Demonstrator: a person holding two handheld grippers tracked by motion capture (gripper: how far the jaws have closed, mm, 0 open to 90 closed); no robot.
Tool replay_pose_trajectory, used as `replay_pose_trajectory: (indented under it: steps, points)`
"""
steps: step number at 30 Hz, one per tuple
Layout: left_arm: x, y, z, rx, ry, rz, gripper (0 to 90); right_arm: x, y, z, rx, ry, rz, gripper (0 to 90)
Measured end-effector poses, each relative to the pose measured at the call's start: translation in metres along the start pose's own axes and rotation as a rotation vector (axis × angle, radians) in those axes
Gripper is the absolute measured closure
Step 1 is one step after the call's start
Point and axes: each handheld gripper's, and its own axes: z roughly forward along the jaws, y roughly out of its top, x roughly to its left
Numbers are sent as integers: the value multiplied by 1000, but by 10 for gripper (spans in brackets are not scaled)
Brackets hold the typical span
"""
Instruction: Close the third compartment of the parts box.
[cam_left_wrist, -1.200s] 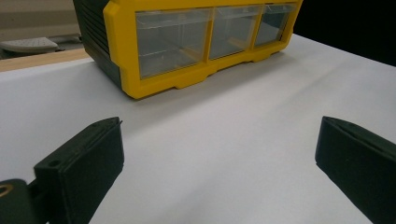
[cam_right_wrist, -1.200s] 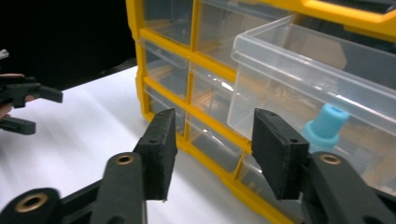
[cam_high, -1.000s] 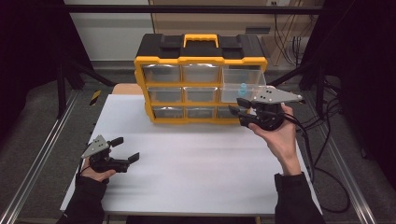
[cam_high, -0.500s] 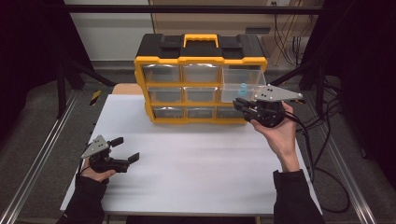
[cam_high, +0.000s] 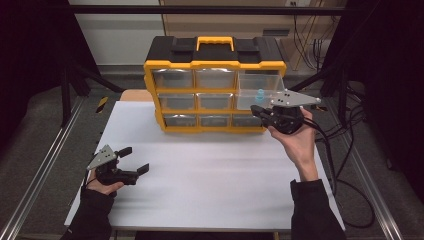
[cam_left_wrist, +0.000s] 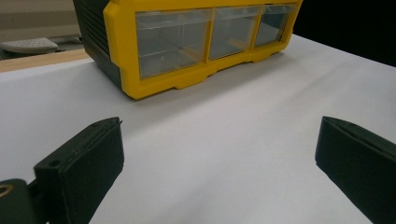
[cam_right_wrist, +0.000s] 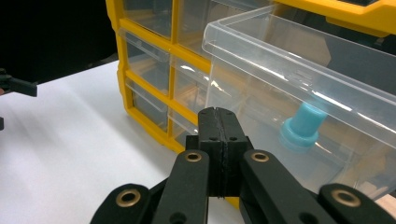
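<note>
Fingers of the right gripper (cam_high: 257, 112) pressed together, having just been closing, nothing between them; fingers of the left gripper (cam_high: 134, 160) spread wide, also bare; high view: one yellow-and-black drawer cabinet (cam_high: 215, 65) at the far side of the white table (cam_high: 210, 175), nine clear drawers in three rows of three; one drawer (cam_high: 260, 92), top right, pulled out, with one blue piece (cam_high: 260, 95) in it; right gripper sits just in front of that pulled-out drawer, left gripper low on the table's near left, well apart from the cabinet; two hands, one per gripper; left gripper view: two black jaws wide apart over bare table (cam_left_wrist: 224, 154), bottom row of the cabinet (cam_left_wrist: 116, 51) ahead, three closed drawers counted there; right gripper view: two jaws meet flat against each other, tip of the right gripper (cam_right_wrist: 218, 116) just beside the front wall of the open drawer (cam_right_wrist: 261, 51), touching or not I cannot tell; one blue piece (cam_right_wrist: 301, 127) upright inside, behind the clear wall.
</note>
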Motion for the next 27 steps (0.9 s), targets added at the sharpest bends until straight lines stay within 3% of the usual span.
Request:
replay_pose_trajectory:
  steps: [27]
  points:
    - [0,0,0,0,-2,-2,9,-13,1,12,30,-67,9,900]
